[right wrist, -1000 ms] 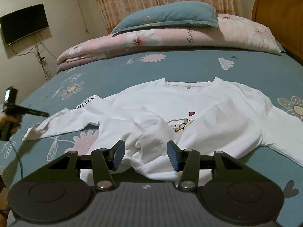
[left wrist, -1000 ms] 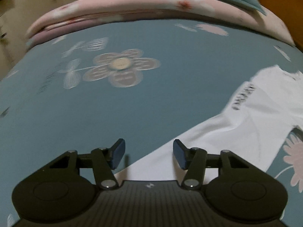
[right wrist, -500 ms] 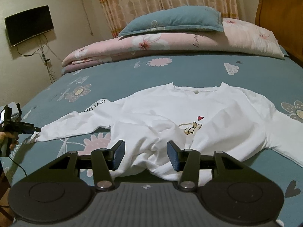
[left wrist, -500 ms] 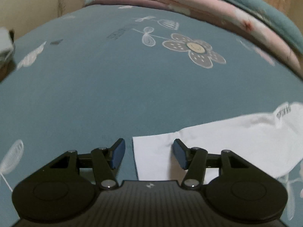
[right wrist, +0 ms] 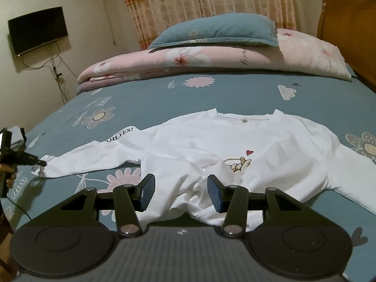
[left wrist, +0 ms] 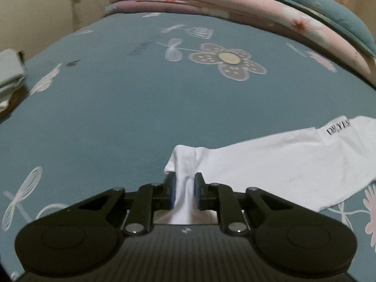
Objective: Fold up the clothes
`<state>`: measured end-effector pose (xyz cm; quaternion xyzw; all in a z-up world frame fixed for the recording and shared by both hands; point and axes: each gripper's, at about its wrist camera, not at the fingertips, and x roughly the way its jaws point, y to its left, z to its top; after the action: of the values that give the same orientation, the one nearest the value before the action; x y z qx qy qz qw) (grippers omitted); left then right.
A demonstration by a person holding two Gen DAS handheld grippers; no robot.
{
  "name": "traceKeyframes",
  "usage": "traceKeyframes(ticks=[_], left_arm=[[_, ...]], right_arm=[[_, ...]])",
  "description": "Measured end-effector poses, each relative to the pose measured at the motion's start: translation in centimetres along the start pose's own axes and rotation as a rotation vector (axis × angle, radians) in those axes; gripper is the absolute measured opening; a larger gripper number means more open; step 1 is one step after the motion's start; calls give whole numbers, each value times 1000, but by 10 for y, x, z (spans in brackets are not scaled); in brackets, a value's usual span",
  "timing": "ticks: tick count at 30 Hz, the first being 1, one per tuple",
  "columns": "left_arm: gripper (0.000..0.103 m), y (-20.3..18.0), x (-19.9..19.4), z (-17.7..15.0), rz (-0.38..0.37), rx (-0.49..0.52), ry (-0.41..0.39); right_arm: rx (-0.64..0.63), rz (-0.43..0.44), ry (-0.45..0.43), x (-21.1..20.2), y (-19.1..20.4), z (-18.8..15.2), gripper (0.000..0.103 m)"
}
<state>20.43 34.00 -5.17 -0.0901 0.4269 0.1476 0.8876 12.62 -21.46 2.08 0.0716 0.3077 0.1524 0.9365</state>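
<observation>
Fingers (left wrist: 173, 193) of the left gripper (left wrist: 184, 193) are closing on the cuff end of the sleeve (left wrist: 270, 164), with a bunched strip of white cloth pinched between the blue pads; the cuff rises in a small fold just beyond the fingertips. Fingers (right wrist: 146, 192) of the right gripper (right wrist: 181, 192) stand apart, and no cloth is caught between them; they hover over the crumpled near hem of the white shirt (right wrist: 235, 145).

Position of the garment: the shirt lies front-up on the blue flowered bedsheet (right wrist: 164, 94), collar toward the far side, hem toward the near side. Its chest carries a small red heart and a cartoon print. The left sleeve stretches out flat toward the left edge of the bed, with black lettering near its upper part; the right sleeve runs off toward the near right. The lower body of the shirt is rumpled, the upper body mostly smooth.

Seen from the right wrist view, the left gripper (right wrist: 38, 163) meets the sleeve tip at the far left, held by a person's hand (right wrist: 8, 176).

Surroundings: a folded pink quilt (right wrist: 211, 58) lies across the far end of the bed, with a blue pillow (right wrist: 216, 30) on top. A wall-mounted screen (right wrist: 37, 29) hangs at far left, a patterned curtain (right wrist: 206, 0) behind the pillow, and a wooden headboard (right wrist: 347, 23) at far right.
</observation>
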Motion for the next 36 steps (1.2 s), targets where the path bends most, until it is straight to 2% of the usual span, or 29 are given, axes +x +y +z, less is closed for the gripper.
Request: traceKeyframes(ticks=[4, 8, 10, 15, 17, 22, 27, 32, 36], left_arm=[[17, 10, -2, -3, 0, -5, 43], [40, 16, -9, 4, 11, -46, 23], [45, 18, -15, 10, 17, -63, 3], [48, -11, -36, 25, 106, 43, -74], [52, -20, -41, 29, 105, 65, -85], [57, -71, -43, 25, -23, 187, -65], [62, -153, -51, 5, -193, 362, -45], [68, -231, -84, -31, -359, 546, -62], [75, -273, -121, -61, -486, 634, -70]], right_arm=[[0, -4, -2, 0, -2, -2, 54], [6, 3, 2, 2, -3, -2, 55], [-1, 8, 2, 2, -2, -3, 56], [-3, 11, 6, 3, -5, -5, 57], [0, 13, 9, 4, -6, -6, 57], [5, 5, 19, 7, -9, -8, 57], [-12, -12, 14, -5, -10, -8, 57], [-1, -73, 18, -24, -25, -12, 60], [20, -118, 31, -39, -43, -25, 61]])
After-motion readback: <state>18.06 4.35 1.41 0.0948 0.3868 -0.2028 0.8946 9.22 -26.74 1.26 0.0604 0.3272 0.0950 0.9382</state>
